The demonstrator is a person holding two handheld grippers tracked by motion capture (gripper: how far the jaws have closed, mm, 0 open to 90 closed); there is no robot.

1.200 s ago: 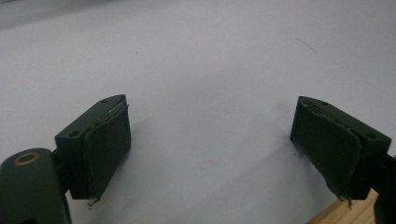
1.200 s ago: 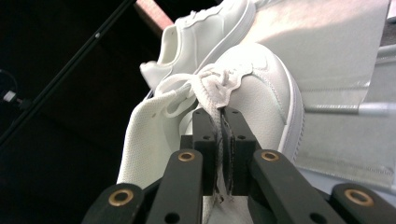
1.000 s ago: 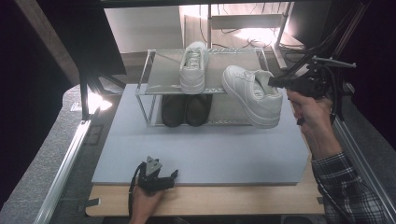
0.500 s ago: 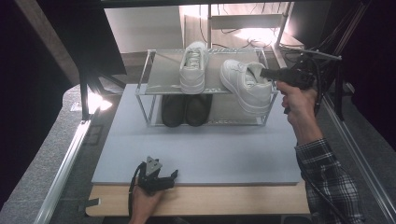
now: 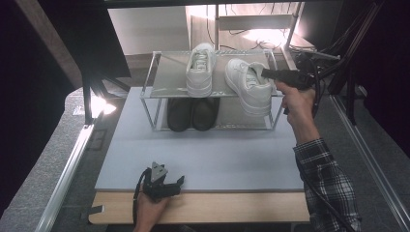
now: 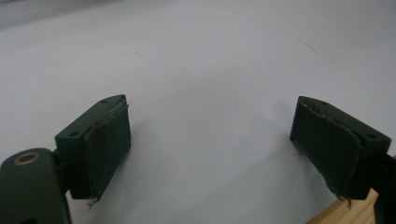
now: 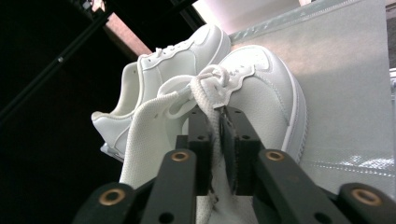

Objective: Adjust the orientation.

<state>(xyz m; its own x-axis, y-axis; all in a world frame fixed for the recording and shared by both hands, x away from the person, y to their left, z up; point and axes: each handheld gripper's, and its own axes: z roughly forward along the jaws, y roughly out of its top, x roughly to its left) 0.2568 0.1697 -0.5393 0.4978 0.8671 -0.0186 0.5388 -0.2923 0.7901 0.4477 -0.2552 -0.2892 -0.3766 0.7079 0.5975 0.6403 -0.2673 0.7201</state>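
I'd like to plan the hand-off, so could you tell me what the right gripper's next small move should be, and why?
Probably open fully and back away: the right gripper, jaws just easing open, pinches the white shoe at its tongue, and that shoe already sits on the rack top shelf beside its mate.

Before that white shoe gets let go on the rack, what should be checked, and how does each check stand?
1. Right gripper has the held white shoe by its upper: ok, though its jaws have just been opening.
2. Shoe fully on the top shelf: not ok, its heel overhangs the front edge.
3. Gap to the other white shoe: ok, they are apart.
4. Shoe sole resting flat: cannot tell.
5. Left gripper out of the way: ok, open, resting near the front of the blue mat.
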